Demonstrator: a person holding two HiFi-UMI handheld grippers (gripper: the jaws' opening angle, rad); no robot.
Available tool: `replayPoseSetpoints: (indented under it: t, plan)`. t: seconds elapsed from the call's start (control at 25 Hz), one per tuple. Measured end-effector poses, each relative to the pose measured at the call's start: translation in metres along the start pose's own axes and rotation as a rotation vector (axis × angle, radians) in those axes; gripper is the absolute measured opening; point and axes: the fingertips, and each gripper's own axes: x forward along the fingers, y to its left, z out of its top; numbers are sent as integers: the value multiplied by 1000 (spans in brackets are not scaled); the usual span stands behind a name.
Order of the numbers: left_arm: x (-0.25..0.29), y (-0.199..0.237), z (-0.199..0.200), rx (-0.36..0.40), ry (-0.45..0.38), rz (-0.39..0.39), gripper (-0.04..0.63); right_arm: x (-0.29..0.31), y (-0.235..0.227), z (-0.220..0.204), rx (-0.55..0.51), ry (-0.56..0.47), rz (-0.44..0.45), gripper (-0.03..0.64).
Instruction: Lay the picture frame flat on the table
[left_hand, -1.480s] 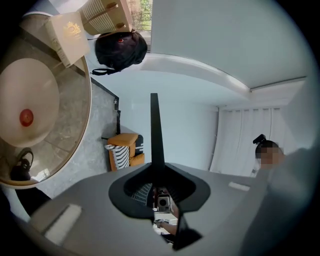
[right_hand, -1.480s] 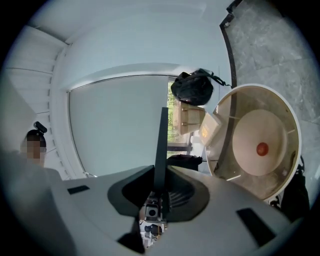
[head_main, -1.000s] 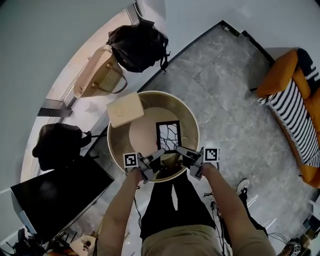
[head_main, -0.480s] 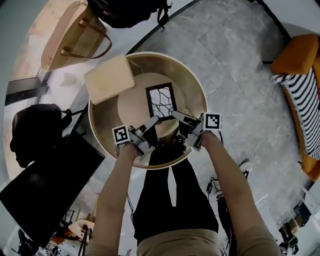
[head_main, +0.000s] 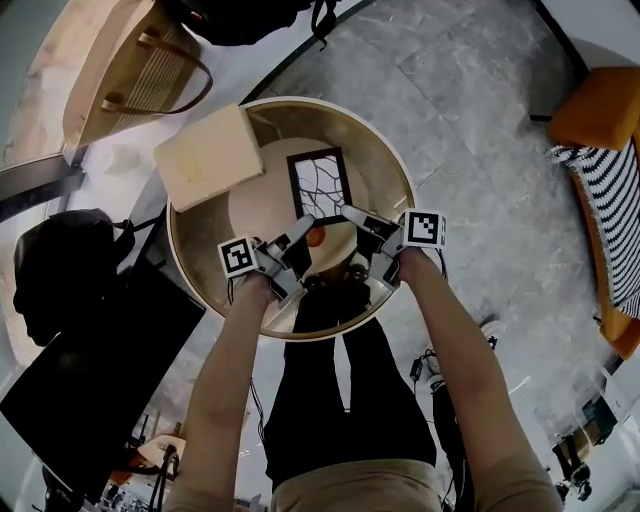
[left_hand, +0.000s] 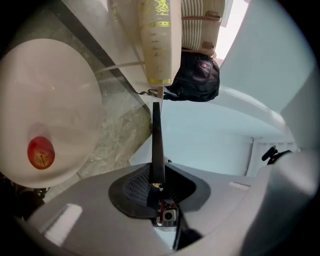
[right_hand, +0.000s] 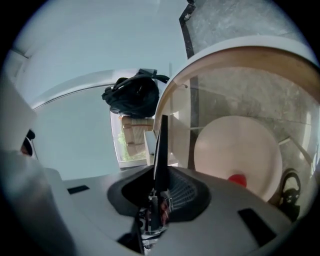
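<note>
L gripper (head_main: 304, 224) & R gripper (head_main: 349, 212) both clamp picture frame (head_main: 320, 183) at lower edge. Long axis runs up-frame from jaws.

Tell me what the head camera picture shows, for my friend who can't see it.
Seen from above, a person's left gripper and right gripper pinch the near corners of a black picture frame over a round table. A pale wooden box sits at the table's far left edge.
</note>
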Motion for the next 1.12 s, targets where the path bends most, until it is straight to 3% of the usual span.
replayPoseSetpoints:
  t: [0.2, 0.4, 0.64, 0.84, 0.96, 1.12]
  plan:
    - [5, 1, 6, 58, -53, 77, 74, 1, -4, 7, -2, -29, -68, 64]
    - [-1, 13, 10, 240, -39, 290, 86, -2, -12, -1, -104, -7, -190, 92]
    - [-6, 15, 9, 383, -41, 464, 165, -12, -23, 4, -57, -69, -200, 92]
    - [-21, 21, 18, 578, -44, 663, 189, -7, -21, -2, -87, -58, -180, 92]
    - [-27, 24, 18, 747, -6, 770, 198, -6, -20, -6, -105, -54, -171, 92]
    - [-26, 21, 14, 934, 52, 843, 211, -3, -14, -10, -116, -57, -149, 92]
